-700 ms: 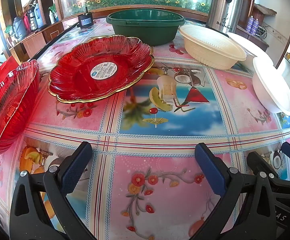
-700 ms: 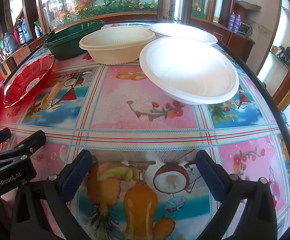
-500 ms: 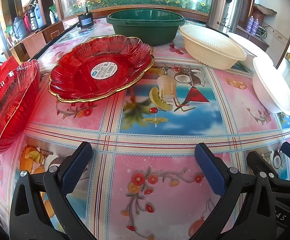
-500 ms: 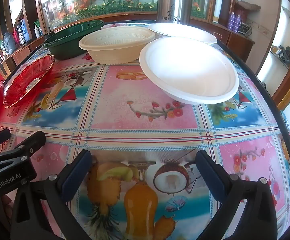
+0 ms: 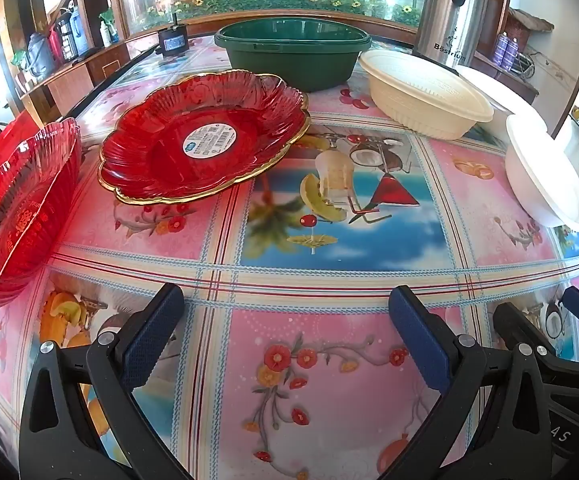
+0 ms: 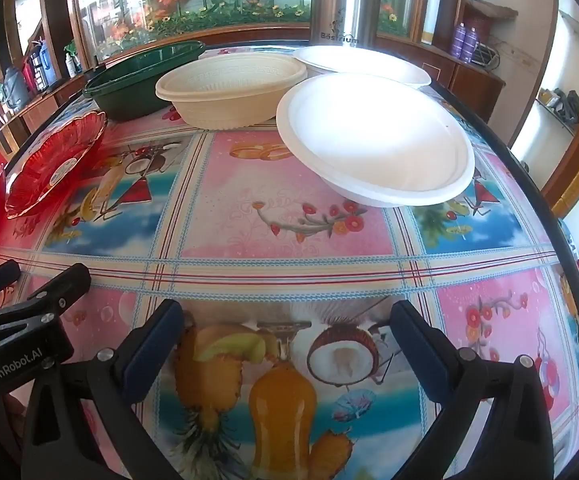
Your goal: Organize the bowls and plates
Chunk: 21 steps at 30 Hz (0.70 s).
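Observation:
A red gold-rimmed plate (image 5: 205,140) lies on the table ahead of my left gripper (image 5: 285,336), which is open and empty near the front edge. A second red plate (image 5: 17,208) sits at the far left. A green basin (image 5: 293,52), a cream bowl (image 5: 425,92) and a white bowl (image 5: 541,176) stand further back and right. My right gripper (image 6: 285,344) is open and empty. The white bowl (image 6: 373,148) is ahead of it, with the cream bowl (image 6: 229,88) and another white bowl (image 6: 361,64) behind.
A steel thermos (image 5: 449,8) stands at the back right. The table (image 5: 329,240) has a colourful patterned cloth. Its right edge (image 6: 545,208) runs close to the white bowls. A wooden cabinet with plants is behind. The left gripper's body (image 6: 17,328) shows in the right wrist view.

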Each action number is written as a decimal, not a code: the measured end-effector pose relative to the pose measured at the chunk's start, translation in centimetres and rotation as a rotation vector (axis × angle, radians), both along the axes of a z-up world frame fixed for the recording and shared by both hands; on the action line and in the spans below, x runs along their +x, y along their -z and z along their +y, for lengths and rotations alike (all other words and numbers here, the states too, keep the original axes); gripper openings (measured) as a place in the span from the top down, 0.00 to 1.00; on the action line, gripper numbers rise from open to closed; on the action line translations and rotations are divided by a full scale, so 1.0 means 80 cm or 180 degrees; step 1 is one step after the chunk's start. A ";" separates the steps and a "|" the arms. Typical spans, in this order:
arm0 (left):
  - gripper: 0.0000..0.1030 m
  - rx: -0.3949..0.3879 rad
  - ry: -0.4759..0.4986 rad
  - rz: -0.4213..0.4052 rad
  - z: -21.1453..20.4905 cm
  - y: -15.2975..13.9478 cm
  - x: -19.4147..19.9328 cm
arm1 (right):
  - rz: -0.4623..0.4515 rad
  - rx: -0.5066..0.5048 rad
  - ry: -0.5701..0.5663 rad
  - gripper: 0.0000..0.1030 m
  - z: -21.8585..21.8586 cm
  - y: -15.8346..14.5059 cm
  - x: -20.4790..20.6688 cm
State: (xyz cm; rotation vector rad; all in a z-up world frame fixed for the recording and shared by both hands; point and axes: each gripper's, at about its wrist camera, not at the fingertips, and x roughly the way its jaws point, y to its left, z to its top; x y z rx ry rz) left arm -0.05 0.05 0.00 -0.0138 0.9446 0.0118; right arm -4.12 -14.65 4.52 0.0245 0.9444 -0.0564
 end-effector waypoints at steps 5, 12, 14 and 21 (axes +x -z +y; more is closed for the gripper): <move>0.00 -0.0001 0.0001 0.0000 0.001 0.000 0.000 | 0.0000 -0.0003 0.0007 0.00 0.001 0.001 0.000; 0.00 0.0001 0.0000 -0.0001 0.000 0.000 0.000 | 0.0002 -0.0002 0.0009 0.00 -0.001 0.002 0.000; 0.00 0.0001 0.0001 -0.0001 0.000 0.000 0.000 | 0.0003 -0.0002 0.0007 0.00 -0.001 0.002 0.000; 0.00 0.0001 0.0000 -0.0002 0.000 0.000 0.000 | 0.0001 -0.0002 0.0008 0.00 -0.001 0.002 0.000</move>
